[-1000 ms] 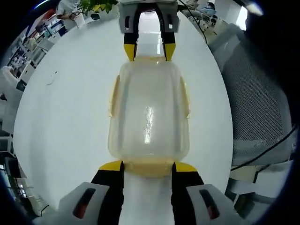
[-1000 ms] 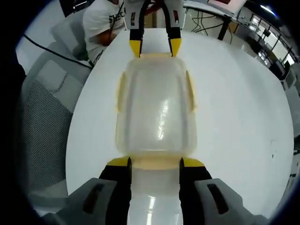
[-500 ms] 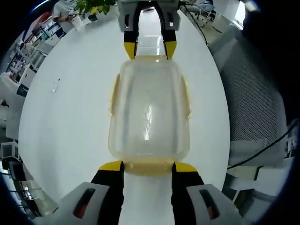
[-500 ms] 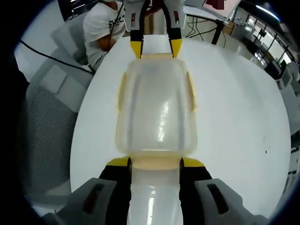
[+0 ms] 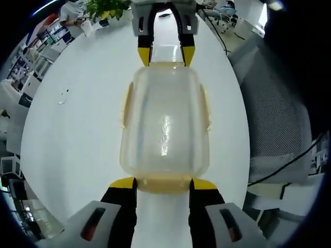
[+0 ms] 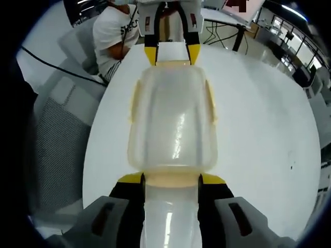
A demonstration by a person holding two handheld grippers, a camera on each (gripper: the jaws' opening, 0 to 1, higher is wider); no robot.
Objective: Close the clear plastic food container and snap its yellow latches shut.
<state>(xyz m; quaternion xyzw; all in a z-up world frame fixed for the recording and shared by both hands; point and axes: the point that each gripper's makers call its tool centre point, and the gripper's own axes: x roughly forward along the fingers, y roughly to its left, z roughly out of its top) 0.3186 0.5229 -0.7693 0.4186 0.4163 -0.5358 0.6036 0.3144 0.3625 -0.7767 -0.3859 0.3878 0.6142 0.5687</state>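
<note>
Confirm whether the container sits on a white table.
Yes, the container lies on the white table, with tongs at both ends.

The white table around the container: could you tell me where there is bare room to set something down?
Bare white table lies along both long sides of the clear container, out to the table edge. The short ends are crowded: the left gripper straddles one end latch, the right gripper the opposite one. A mesh chair stands beyond one edge.
</note>
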